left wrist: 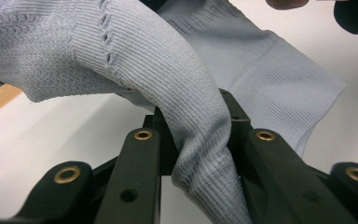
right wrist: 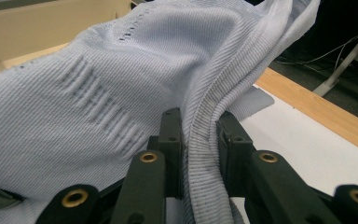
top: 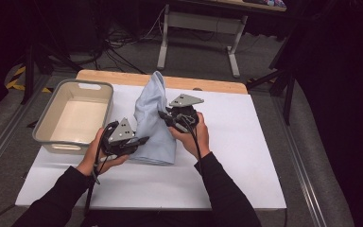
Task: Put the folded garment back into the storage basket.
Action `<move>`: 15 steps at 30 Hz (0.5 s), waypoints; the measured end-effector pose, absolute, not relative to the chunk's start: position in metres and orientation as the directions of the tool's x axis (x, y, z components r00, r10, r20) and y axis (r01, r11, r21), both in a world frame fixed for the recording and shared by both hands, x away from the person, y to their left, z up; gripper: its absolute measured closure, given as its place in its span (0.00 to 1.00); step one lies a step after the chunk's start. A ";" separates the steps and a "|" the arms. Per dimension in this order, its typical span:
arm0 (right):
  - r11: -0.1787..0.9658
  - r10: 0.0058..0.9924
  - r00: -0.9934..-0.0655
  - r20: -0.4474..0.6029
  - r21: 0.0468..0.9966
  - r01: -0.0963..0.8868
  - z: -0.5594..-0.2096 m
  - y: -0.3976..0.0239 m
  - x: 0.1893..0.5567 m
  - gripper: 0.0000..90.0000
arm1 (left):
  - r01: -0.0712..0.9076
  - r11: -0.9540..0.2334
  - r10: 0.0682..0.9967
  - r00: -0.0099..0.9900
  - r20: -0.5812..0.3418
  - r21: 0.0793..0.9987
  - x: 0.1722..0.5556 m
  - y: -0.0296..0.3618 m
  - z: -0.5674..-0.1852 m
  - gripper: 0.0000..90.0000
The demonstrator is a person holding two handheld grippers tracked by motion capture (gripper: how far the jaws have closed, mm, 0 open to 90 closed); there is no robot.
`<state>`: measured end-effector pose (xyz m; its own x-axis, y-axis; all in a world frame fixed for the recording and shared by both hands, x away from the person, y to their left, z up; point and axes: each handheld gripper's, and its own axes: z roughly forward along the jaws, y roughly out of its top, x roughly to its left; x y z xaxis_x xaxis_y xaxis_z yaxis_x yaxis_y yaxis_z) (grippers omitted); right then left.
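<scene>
Black sleeves enter from the bottom edge of the high view, and each hand carries one gripper over the white bench point(top: 246, 156). Left gripper point(top: 139, 140) sits at the lower left edge of the pale blue knitted garment point(top: 155, 124); its jaws are closed on a rolled fold of the knit, which in the left gripper view runs between them as a thick ridge point(left wrist: 200, 140). Right gripper point(top: 168, 118) sits against the garment's right edge, higher up, and its jaws are closed narrowly on a ribbed hem point(right wrist: 203, 140) that passes straight through the gap in the right gripper view. Garment orientation: the long axis stands roughly upright in the high view, with a narrow peak pointing up and away toward the far wooden edge of the bench point(top: 208, 85), and the broader lower end resting folded on the white surface between the two hands. A ribbed cuff or hem lies flat on the white surface in the left gripper view point(left wrist: 298, 88). Grey tub point(top: 52, 124) stands on the bench just left of the left hand, apart from the garment. Jaw tips in both gripper views are buried under the knit. Type of garment cannot be determined, since most of it is bunched and cropped by the frame edges.
</scene>
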<state>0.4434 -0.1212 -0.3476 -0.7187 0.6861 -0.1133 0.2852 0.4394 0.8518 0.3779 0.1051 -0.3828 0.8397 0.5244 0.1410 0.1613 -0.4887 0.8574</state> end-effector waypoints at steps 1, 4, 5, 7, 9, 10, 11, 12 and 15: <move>0.438 0.686 -0.719 -0.112 0.853 0.285 -0.347 -0.119 0.444 0.83 | 0.164 -0.487 0.526 0.839 0.139 0.858 0.378 0.107 -0.382 0.82; 0.441 0.682 -0.722 -0.116 0.853 0.279 -0.345 -0.114 0.445 0.83 | 0.162 -0.487 0.530 0.836 0.143 0.858 0.379 0.112 -0.381 0.82; 0.442 0.682 -0.722 -0.118 0.853 0.278 -0.345 -0.112 0.446 0.83 | 0.163 -0.484 0.533 0.834 0.142 0.860 0.379 0.113 -0.380 0.82; 0.441 0.681 -0.723 -0.120 0.855 0.274 -0.343 -0.109 0.446 0.83 | 0.162 -0.484 0.537 0.831 0.145 0.860 0.379 0.116 -0.379 0.82; 0.441 0.680 -0.723 -0.123 0.856 0.270 -0.342 -0.105 0.447 0.83 | 0.164 -0.483 0.540 0.829 0.146 0.860 0.380 0.120 -0.378 0.82; 0.441 0.679 -0.723 -0.124 0.857 0.267 -0.341 -0.103 0.447 0.83 | 0.164 -0.483 0.541 0.828 0.146 0.860 0.380 0.122 -0.377 0.83; 0.441 0.679 -0.723 -0.126 0.858 0.264 -0.341 -0.101 0.448 0.83 | 0.161 -0.483 0.541 0.827 0.149 0.861 0.380 0.124 -0.377 0.82; 0.441 0.677 -0.725 -0.127 0.858 0.262 -0.340 -0.099 0.448 0.83 | 0.162 -0.481 0.544 0.826 0.148 0.862 0.380 0.126 -0.376 0.83; 0.438 0.676 -0.726 -0.126 0.861 0.258 -0.339 -0.096 0.449 0.83 | 0.161 -0.480 0.548 0.823 0.152 0.863 0.381 0.129 -0.375 0.83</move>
